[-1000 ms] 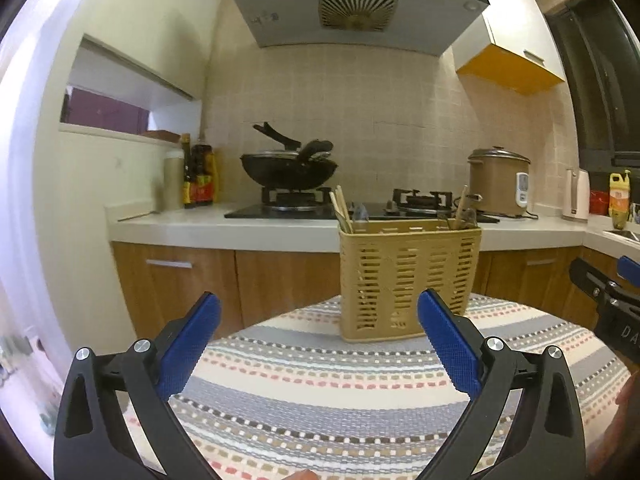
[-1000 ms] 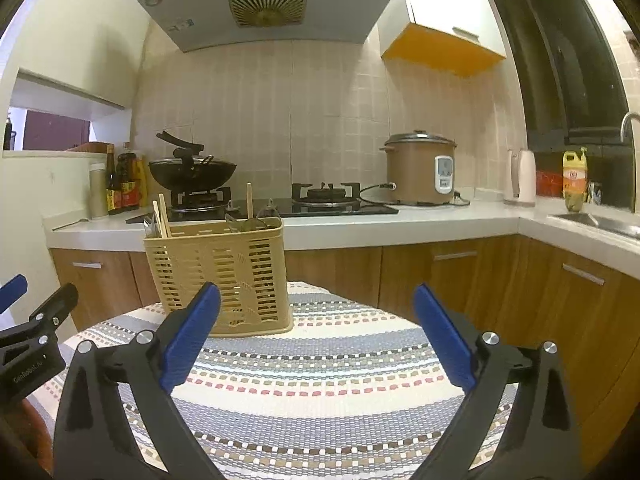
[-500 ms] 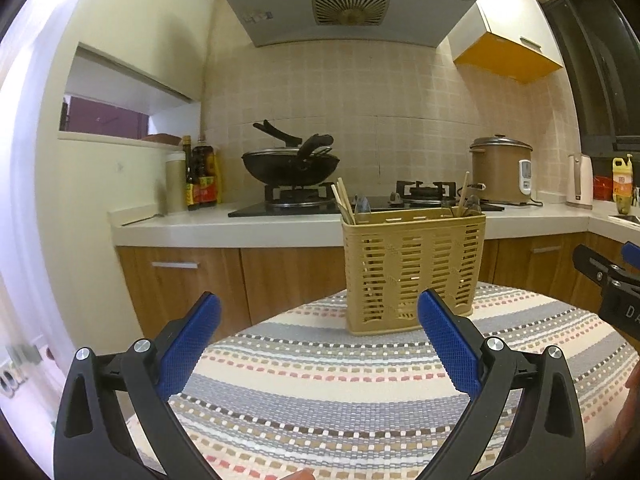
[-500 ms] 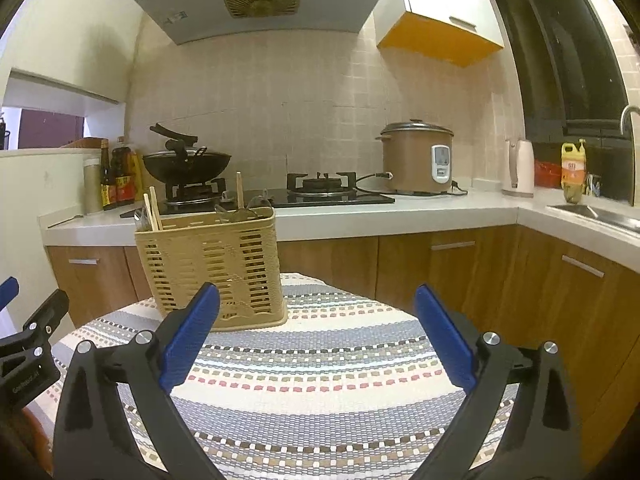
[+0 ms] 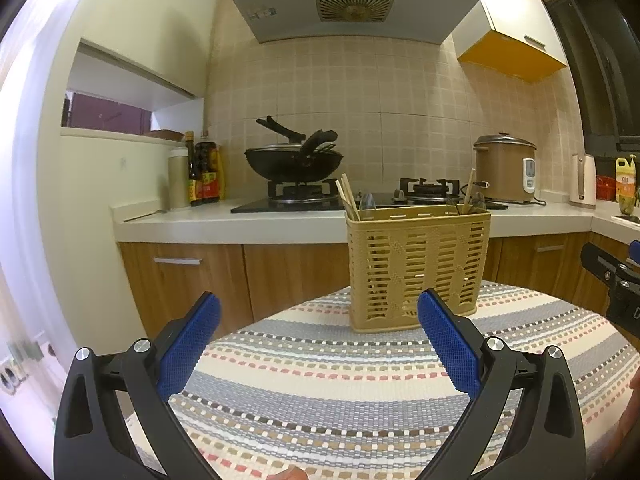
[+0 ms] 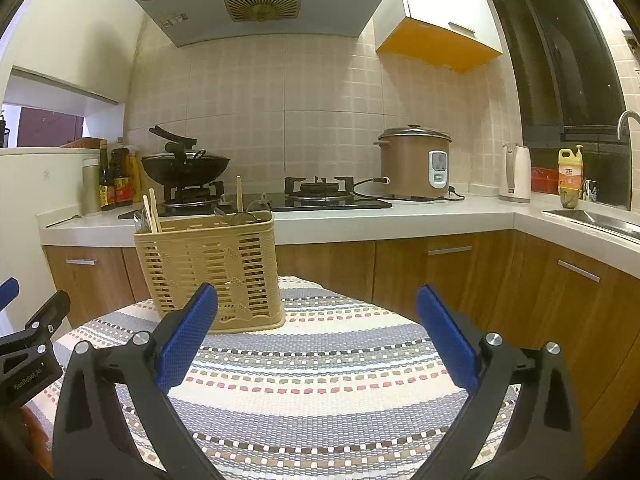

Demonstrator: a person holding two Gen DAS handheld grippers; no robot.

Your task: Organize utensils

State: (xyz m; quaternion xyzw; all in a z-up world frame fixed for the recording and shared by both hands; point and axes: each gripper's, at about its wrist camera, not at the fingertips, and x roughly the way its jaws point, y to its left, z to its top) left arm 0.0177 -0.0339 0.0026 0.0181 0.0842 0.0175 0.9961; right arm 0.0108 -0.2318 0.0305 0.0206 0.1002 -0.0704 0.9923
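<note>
A tan slotted utensil basket [image 5: 418,266] [image 6: 212,270] stands upright at the far side of a round table with a striped woven cloth [image 5: 360,392] [image 6: 320,380]. Wooden chopsticks [image 5: 347,197] [image 6: 152,210] and spoon tops [image 5: 367,202] stick out of the basket. My left gripper [image 5: 318,314] is open with nothing between its blue pads, well short of the basket. My right gripper [image 6: 316,306] is also open and holds nothing; the basket lies ahead to its left. Each gripper's black frame shows at the edge of the other view.
Behind the table runs a white counter [image 6: 400,216] over wooden cabinets. On it are a gas hob with a black wok [image 5: 294,162], sauce bottles [image 5: 204,174], a rice cooker [image 6: 414,162], a kettle [image 6: 516,174] and a sink [image 6: 596,220] at the right.
Both views have tilted upward slightly, so the basket sits lower in frame. Both grippers stay open and the basket has not been touched.
</note>
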